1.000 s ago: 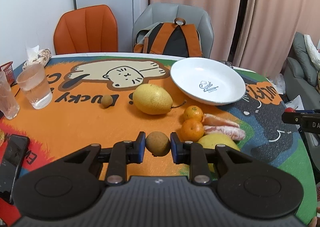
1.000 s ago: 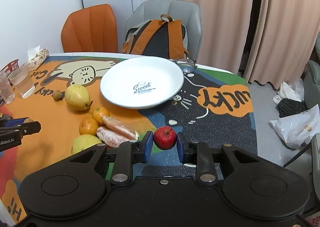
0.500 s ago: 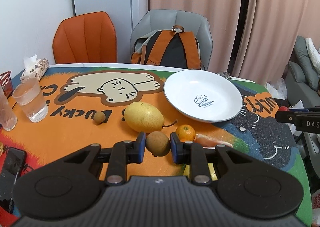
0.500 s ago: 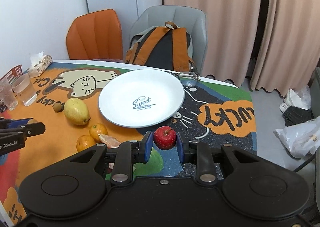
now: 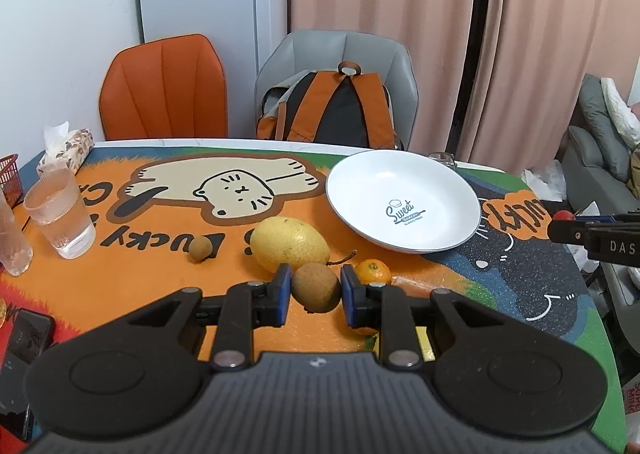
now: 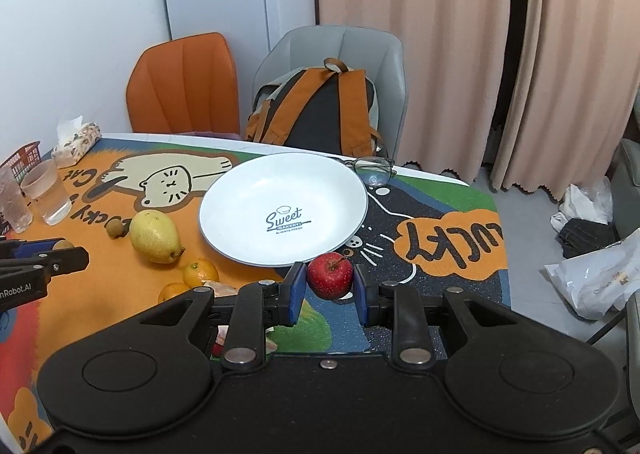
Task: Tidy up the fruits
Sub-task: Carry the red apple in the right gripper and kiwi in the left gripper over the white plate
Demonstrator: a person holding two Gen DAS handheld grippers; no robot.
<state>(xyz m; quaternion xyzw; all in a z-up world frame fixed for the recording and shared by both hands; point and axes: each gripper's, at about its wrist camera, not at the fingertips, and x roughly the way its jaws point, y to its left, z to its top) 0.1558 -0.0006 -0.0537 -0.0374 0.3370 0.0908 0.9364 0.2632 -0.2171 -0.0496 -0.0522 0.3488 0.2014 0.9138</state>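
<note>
Soft, even indoor light; sharp focus, fisheye bending and dark corners.

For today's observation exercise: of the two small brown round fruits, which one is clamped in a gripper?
The larger brown fruit, shut between the left gripper's pads. The smaller one lies loose on the tablecloth.

Cat-print table (image 5: 132, 274) bearing plate (image 5: 460, 193), fruit

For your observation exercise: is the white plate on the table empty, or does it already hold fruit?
Empty. The white plate shows only its printed "Sweet" logo; the red apple is in the right claw, and the pear lies beside the plate.
</note>
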